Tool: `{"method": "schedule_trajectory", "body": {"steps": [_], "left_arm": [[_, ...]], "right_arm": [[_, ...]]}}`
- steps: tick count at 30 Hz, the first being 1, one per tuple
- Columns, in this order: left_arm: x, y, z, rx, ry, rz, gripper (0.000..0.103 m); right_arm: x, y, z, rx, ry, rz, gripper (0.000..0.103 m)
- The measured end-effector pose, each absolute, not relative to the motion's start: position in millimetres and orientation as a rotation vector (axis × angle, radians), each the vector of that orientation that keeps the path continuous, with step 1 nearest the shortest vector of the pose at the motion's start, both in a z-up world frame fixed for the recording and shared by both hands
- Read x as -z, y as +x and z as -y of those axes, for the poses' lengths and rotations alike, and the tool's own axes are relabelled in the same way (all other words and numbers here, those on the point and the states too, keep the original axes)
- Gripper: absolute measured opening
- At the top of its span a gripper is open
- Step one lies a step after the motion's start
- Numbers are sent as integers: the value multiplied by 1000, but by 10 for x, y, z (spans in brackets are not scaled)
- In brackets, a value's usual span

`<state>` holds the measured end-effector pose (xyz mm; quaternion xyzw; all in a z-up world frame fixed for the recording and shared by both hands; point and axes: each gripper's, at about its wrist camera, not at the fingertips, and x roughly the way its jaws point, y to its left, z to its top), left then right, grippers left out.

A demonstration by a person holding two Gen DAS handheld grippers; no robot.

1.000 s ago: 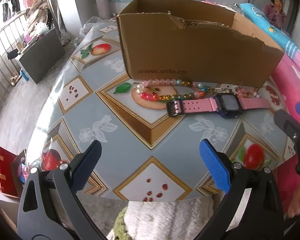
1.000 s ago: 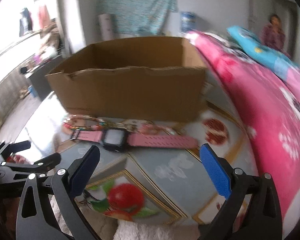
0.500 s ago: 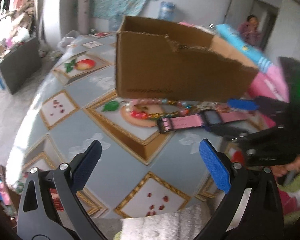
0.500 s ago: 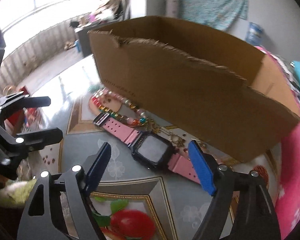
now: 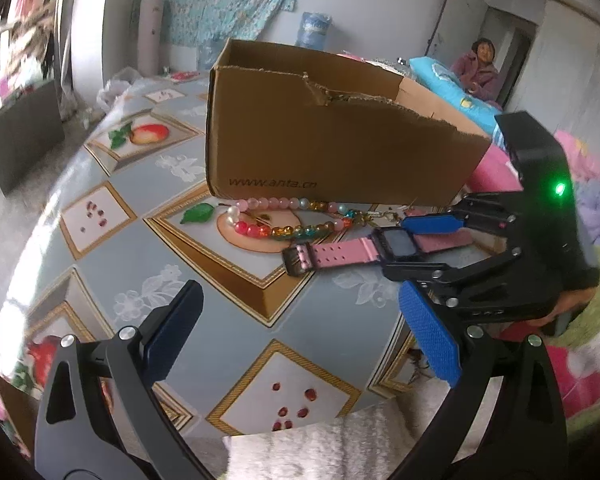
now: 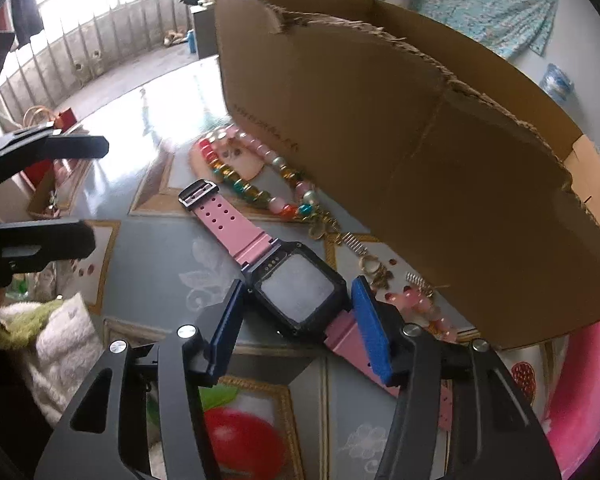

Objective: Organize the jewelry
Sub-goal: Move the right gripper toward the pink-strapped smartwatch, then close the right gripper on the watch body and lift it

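Jaws of the right gripper (image 6: pixel 296 312) have just been closing and now bracket the black case of the pink-strapped watch (image 6: pixel 300 292), one blue pad at its 9 o'clock and one at its 3 o'clock, though whether they press it yet I cannot tell. The watch lies flat on the patterned tablecloth (image 5: pixel 228 300) just in front of the cardboard box (image 5: pixel 332 148), with the bead bracelet (image 5: pixel 284 220) at its 10 o'clock in the left wrist view. The left gripper (image 5: pixel 300 332) hovers released and empty, well apart from both.
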<state>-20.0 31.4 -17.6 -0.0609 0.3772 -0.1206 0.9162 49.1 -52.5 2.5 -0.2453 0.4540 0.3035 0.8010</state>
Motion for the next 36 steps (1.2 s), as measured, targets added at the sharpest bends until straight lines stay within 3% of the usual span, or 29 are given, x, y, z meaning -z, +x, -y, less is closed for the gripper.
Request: {"method": "schedule_trajectory", "body": {"steps": [11, 13, 15, 18, 22, 26, 31, 36], "left_arm": [[132, -522, 101, 290, 187, -707, 94], [129, -539, 176, 309, 234, -697, 85], [165, -518, 275, 318, 291, -711, 66], [207, -456, 359, 319, 339, -721, 51], [228, -406, 419, 344, 372, -714, 40], [314, -308, 464, 340, 412, -751, 13], [256, -172, 316, 387, 260, -824, 12], [210, 15, 105, 413, 94, -920, 9]], "right_arm": [[-25, 387, 810, -815, -264, -1237, 53], [-11, 427, 847, -837, -214, -1281, 53], [-19, 484, 856, -867, -189, -1310, 53], [31, 508, 895, -906, -158, -1340, 53], [31, 572, 905, -935, -135, -1365, 53], [17, 662, 997, -948, -74, -1374, 53], [-48, 617, 1115, -912, -63, -1338, 55], [-97, 348, 1158, -831, -223, -1228, 56]]}}
